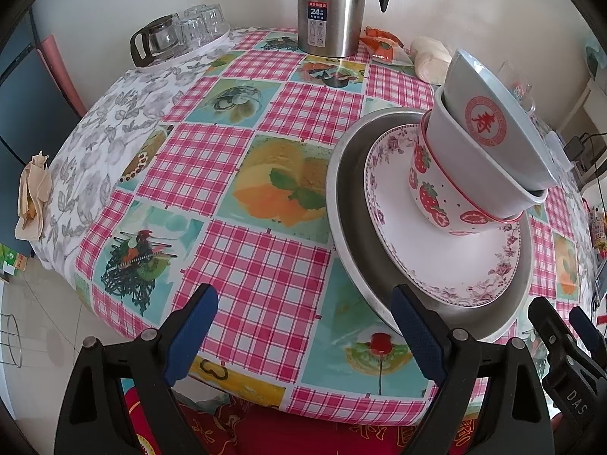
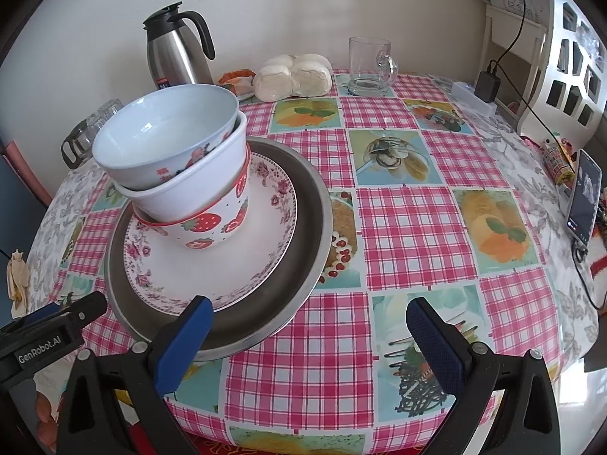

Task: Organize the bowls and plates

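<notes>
Colours of the stacked crockery

A pale-blue bowl (image 2: 163, 129) is nested in a strawberry-printed bowl (image 2: 212, 223) on a pink-floral plate (image 2: 265, 227), over a pink-checked tablecloth (image 2: 398, 220).

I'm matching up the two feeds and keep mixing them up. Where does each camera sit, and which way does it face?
Left wrist: on the left gripper, angled down over the table edge; its open blue-padded fingers frame the checked cloth, the right gripper at right.
Right wrist: on the right gripper, angled down; open fingers, left gripper at left.
Shared: metal tray, floral plate, stacked bowls, steel flask.
</notes>
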Available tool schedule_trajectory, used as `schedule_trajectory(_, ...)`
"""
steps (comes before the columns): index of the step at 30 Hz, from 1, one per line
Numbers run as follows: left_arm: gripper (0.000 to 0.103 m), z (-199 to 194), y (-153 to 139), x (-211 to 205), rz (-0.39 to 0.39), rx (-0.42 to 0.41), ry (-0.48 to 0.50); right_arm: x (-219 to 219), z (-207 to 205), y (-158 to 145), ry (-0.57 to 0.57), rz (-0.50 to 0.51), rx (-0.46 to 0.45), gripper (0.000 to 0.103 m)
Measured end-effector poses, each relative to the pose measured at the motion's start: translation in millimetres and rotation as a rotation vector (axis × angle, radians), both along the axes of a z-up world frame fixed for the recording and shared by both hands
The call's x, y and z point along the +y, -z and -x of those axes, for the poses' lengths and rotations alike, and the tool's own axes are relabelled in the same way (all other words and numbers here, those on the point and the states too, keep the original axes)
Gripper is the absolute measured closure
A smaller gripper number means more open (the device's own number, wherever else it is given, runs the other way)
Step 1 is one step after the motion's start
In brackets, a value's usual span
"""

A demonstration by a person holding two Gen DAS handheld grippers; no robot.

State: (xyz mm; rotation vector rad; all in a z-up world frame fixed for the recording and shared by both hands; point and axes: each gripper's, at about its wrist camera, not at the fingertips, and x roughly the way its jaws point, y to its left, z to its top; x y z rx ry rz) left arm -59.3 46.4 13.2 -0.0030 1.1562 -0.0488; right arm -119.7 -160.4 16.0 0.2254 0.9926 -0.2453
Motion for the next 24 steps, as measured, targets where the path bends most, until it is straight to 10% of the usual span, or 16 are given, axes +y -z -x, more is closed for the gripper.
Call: schedule_trajectory(24,0.01,0.6,-2.5,-3.0,0.002,-0.008,0.009,0.0,-1.0,1.4,-0.001,0.003,0.003,0.0)
